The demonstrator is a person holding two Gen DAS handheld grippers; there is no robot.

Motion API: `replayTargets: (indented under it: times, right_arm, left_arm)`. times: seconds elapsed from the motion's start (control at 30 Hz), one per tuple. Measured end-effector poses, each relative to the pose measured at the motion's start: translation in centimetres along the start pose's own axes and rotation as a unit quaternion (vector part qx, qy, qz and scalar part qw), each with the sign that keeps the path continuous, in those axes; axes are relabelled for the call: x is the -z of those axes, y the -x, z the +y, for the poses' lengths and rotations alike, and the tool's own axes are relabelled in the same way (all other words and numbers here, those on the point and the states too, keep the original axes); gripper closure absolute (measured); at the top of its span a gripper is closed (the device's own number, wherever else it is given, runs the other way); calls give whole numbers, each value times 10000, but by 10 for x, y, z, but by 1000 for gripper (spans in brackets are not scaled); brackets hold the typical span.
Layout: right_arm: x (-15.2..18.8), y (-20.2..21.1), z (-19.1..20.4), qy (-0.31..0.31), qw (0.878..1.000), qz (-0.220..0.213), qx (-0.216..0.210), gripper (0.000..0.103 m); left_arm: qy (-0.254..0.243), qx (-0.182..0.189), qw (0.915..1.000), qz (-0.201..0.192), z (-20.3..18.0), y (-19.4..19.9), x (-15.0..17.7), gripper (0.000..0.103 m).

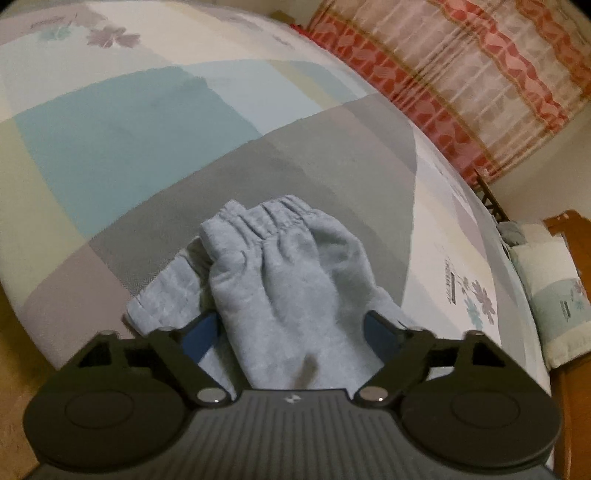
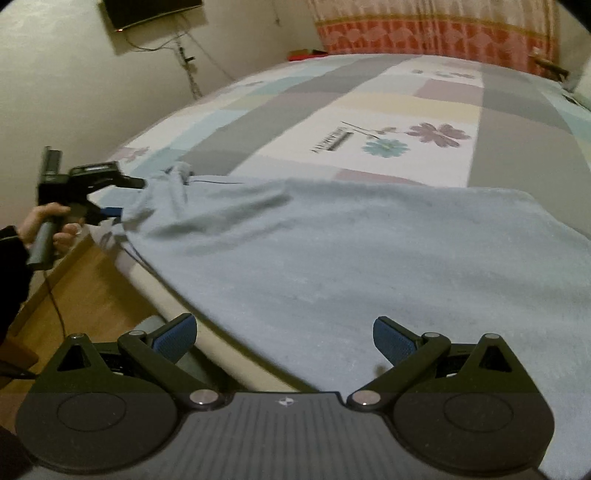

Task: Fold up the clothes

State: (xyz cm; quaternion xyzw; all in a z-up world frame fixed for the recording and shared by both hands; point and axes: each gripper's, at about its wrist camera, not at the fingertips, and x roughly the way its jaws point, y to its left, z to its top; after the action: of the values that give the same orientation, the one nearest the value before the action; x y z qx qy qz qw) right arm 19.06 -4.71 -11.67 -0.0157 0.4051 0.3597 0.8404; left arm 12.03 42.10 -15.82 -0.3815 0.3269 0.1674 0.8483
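A light blue fleece garment (image 2: 332, 251) lies spread across the near side of the bed. Its gathered elastic waistband (image 1: 280, 210) is bunched up at the left end. My left gripper (image 1: 291, 328) has its jaws wide apart, with that bunched end filling the gap between the blue pads (image 1: 201, 332). In the right wrist view a hand (image 2: 48, 221) holds the left gripper (image 2: 127, 197) at the cloth's left edge. My right gripper (image 2: 284, 334) is open low over the garment's near edge, and nothing is between its pads (image 2: 391, 338).
The bed (image 2: 406, 107) has a patchwork sheet of grey, blue and cream with flower prints. A red-and-cream curtain (image 1: 461, 74) hangs behind it, and pillows (image 1: 550, 288) lie at the right. There is wooden floor (image 2: 77, 288) to the left and a wall screen (image 2: 147, 11) with dangling cables.
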Motion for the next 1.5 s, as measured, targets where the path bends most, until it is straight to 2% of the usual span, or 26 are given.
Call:
replayTargets:
  times: [0.17, 0.23, 0.3, 0.4, 0.43, 0.5, 0.6, 0.73, 0.87, 0.97, 1.03, 1.1, 1.17, 1.27, 1.4, 1.47, 1.5]
  right_arm:
    - [0, -4, 8, 108, 9999, 86, 5, 0]
    - [2, -5, 7, 56, 9999, 123, 18, 0]
    - [3, -6, 5, 11, 9999, 150, 56, 0]
    - [5, -6, 5, 14, 9998, 169, 126, 0]
    - [5, -6, 5, 21, 9997, 176, 154, 0]
    - [5, -6, 4, 8, 9997, 174, 192, 0]
    - [5, -7, 2, -64, 9995, 180, 236, 0]
    - [6, -7, 1, -117, 9994, 175, 272, 0]
    - [7, -6, 2, -72, 9994, 159, 296, 0]
    - [5, -3, 1, -10, 9995, 89, 296, 0]
    - [-1, -2, -1, 101, 9997, 21, 210, 0]
    - [-13, -2, -3, 267, 9996, -47, 44, 9]
    - [-34, -8, -5, 446, 9988, -43, -170, 26]
    - [-72, -23, -4, 714, 9958, -68, -564, 42]
    - [-133, -71, 8, 1002, 9894, 42, -1050, 60]
    - [-160, -102, 19, 1159, 9852, 135, -1254, 74]
    - [-173, -119, 27, 1266, 9823, 188, -1365, 75]
  left_arm:
    - [414, 334, 9982, -258, 17, -9, -11, 31]
    - [540, 421, 9968, -412, 21, -9, -14, 43]
    - [623, 486, 9956, -498, 26, -10, -13, 48]
    - [503, 201, 9969, -566, 25, -6, -9, 86]
    - [435, 86, 9972, -604, 23, -2, -8, 88]
    - [282, 115, 9965, -782, 16, 11, -4, 92]
    - [60, 135, 9952, -969, 4, 30, -1, 93]
    - [153, -241, 9961, -830, 12, 36, 0, 93]
    - [258, -598, 9956, -669, 22, 38, 1, 90]
    - [148, -648, 9956, -665, 22, 37, 5, 84]
    - [3, -595, 9957, -710, 17, 37, 5, 65]
    - [-30, -482, 9962, -719, 14, 36, 5, 59]
    - [-3, -432, 9965, -711, 15, 33, 4, 58]
    - [15, -384, 9967, -710, 17, 30, 5, 58]
    - [28, -320, 9969, -714, 21, 27, 7, 58]
    - [34, -287, 9970, -716, 22, 25, 8, 59]
    - [38, -271, 9970, -717, 23, 25, 9, 61]
